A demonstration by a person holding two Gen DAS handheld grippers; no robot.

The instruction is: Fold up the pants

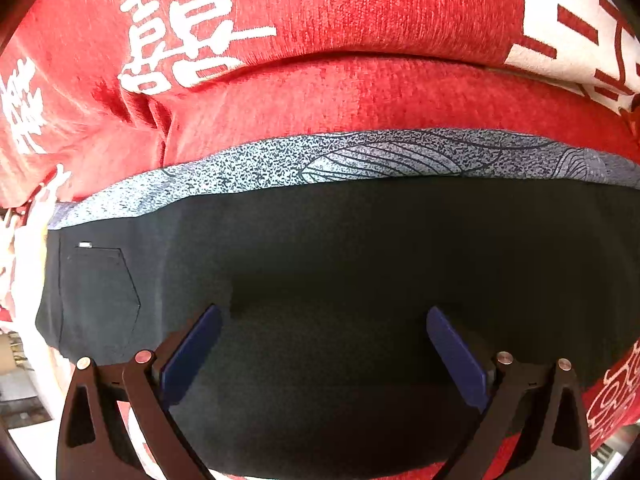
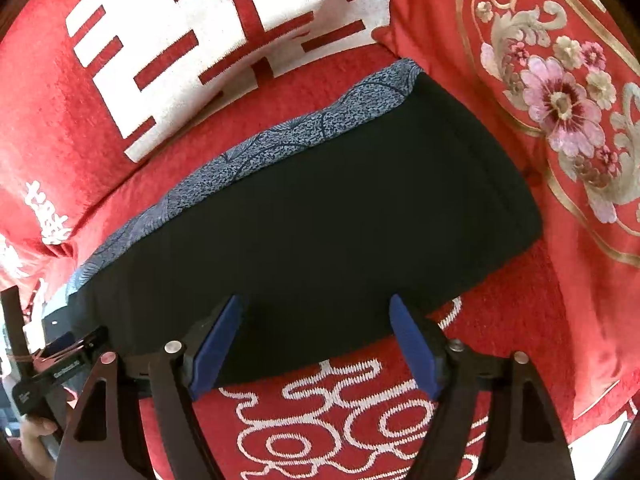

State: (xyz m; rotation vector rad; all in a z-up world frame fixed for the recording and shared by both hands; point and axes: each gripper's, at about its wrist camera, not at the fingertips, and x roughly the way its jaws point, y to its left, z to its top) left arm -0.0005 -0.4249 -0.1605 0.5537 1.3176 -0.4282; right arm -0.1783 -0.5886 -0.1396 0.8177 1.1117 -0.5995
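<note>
The black pants (image 1: 340,264) lie folded flat on a red cover, with a back pocket (image 1: 100,292) at the left end. A grey-blue patterned cloth strip (image 1: 360,156) shows along their far edge. My left gripper (image 1: 324,320) is open over the pants, its blue pads wide apart, holding nothing. In the right wrist view the pants (image 2: 320,216) form a compact dark slab with the patterned strip (image 2: 256,152) behind. My right gripper (image 2: 316,308) is open at the pants' near edge, empty.
The red cover (image 1: 360,92) with white characters rises into a cushion ridge behind the pants. A red floral quilt (image 2: 560,100) lies to the right. The other gripper's handle and a hand (image 2: 44,392) show at the lower left of the right wrist view.
</note>
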